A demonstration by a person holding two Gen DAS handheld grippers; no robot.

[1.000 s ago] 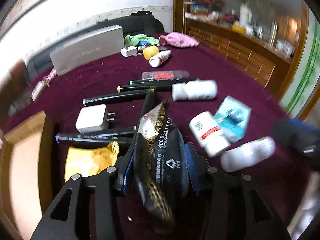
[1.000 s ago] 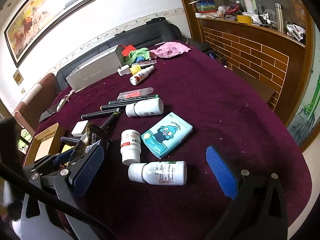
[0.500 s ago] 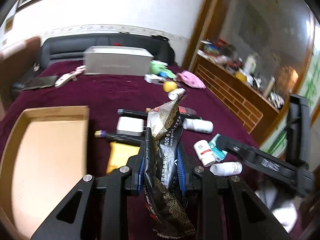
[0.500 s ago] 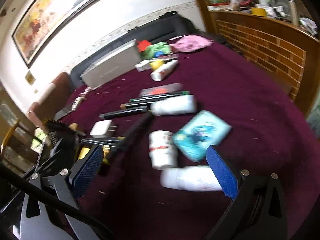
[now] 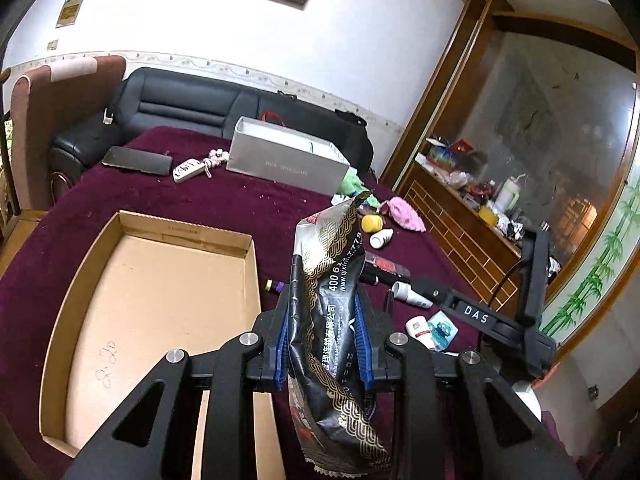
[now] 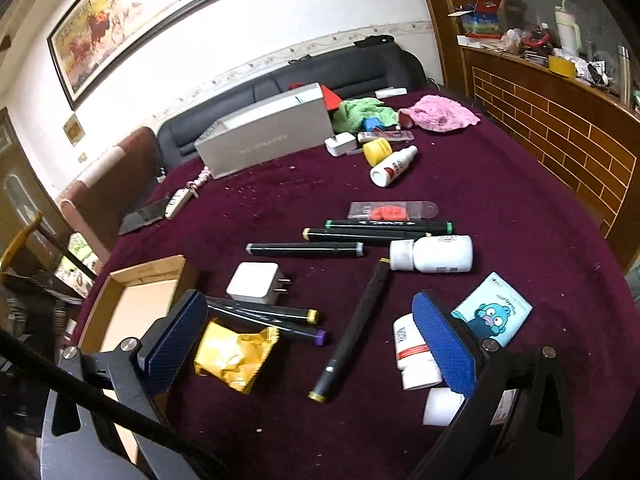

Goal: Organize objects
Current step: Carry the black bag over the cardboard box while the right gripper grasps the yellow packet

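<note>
While my left gripper (image 5: 322, 344) squeezes its jaws tight on a black and gold snack bag (image 5: 330, 320), the bag stands up tall between the blue pads (image 5: 360, 344). Its top end pokes up past the jaws and its crinkly bottom end hangs down below them. It is lifted up off the bench (image 5: 200, 196), which has a dark red cloth on it.

Just to the left of my left jaws is a flat cardboard box (image 5: 152, 296) with its top open. Far ahead of them sits a long grey box (image 5: 286, 162), and left of that a white key fob (image 5: 188, 170) and a dark phone (image 5: 136, 160).

My right gripper (image 6: 316, 344) has its jaws spread wide with nothing between the pads. It hangs above the bench. Under the gap lies a black marker pen (image 6: 352, 332), slanted. Next to the left jaw is a yellow snack packet (image 6: 232, 354), and just past that two more pens (image 6: 268, 316) side by side and a white plug (image 6: 254, 282). The right jaw covers part of a white pill bottle (image 6: 410, 354) with a red band. Another white bottle (image 6: 440, 406) peeks out below that jaw. Right beside the jaw is a blue tissue pack (image 6: 496, 314) with a cartoon face. Further ahead lie a third white bottle (image 6: 432, 256) on its side and three more pens (image 6: 360, 236) in a row.
</note>
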